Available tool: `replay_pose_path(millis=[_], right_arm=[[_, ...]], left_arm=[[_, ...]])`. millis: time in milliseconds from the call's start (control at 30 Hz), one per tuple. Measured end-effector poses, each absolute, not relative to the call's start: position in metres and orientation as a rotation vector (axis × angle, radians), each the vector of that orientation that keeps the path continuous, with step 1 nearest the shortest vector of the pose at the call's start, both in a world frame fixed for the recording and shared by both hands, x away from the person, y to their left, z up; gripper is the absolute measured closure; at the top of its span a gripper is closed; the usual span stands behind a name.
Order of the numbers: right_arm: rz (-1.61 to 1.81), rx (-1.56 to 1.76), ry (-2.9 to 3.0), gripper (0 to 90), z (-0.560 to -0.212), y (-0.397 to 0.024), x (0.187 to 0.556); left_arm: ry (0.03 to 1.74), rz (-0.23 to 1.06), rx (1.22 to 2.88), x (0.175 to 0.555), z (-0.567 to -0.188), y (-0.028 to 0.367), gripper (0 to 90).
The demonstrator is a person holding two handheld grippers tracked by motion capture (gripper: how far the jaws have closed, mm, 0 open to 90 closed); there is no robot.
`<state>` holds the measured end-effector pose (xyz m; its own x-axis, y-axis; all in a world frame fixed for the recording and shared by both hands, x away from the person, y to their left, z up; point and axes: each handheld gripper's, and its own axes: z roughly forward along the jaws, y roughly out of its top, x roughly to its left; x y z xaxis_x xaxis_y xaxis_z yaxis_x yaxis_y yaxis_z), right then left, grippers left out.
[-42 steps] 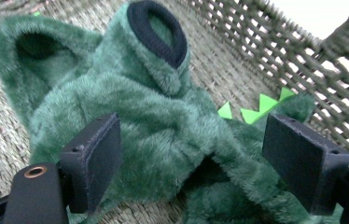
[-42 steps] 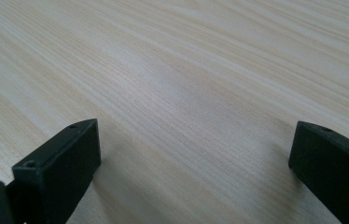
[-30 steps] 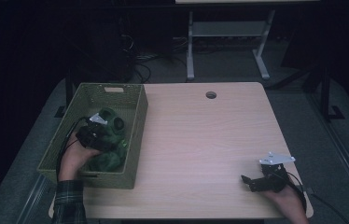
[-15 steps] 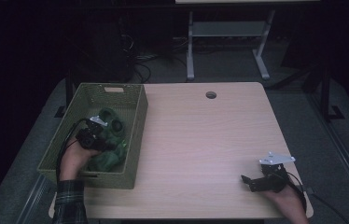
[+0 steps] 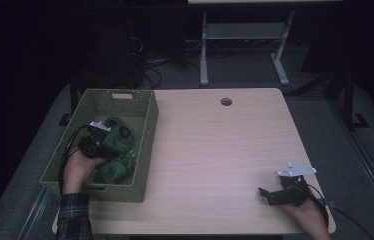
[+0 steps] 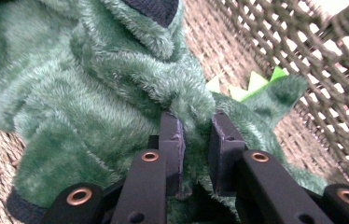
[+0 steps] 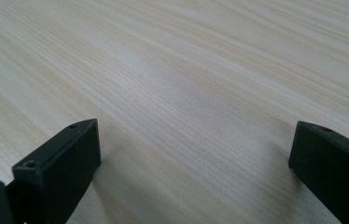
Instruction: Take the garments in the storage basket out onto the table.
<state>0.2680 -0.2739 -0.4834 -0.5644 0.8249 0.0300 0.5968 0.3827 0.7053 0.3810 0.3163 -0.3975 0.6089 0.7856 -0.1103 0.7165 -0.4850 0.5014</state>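
I am reaching my left tool (image 5: 96,145) into the basket (image 5: 144,145) at the left of the surface (image 5: 225,160), where the plush (image 5: 120,150) is lying. Its jaws have just been closing, and they are now pinching a fold of the plush's green fur between the pads. I am resting my right tool (image 5: 267,195) on the surface near the right front corner, jaws standing wide apart, holding nothing.
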Motion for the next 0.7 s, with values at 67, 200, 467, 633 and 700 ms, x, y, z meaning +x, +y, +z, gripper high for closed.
replay_pose_path(millis=[67, 200, 467, 633, 700], right_arm=[[0.98, 1.242, 2.32, 1.8, -0.483, -0.274, 0.268], [0.979, 1.242, 2.32, 1.8, -0.483, -0.274, 0.268], [0.98, 1.242, 2.32, 1.8, -0.483, -0.274, 0.268], [0.98, 1.243, 2.32, 1.8, -0.483, -0.274, 0.268], [0.98, 1.242, 2.32, 1.8, -0.483, -0.274, 0.268]], left_arm=[[1.173, 0.192, 2.301, 0.379, -0.393, 0.318, 77.7], [1.152, 0.208, 2.247, 0.376, -0.386, 0.319, 78.0], [1.107, 0.217, 2.164, 0.372, -0.374, 0.32, 78.2], [1.083, 0.221, 2.103, 0.367, -0.365, 0.322, 78.2], [1.066, 0.221, 2.06, 0.364, -0.36, 0.323, 78.2]])
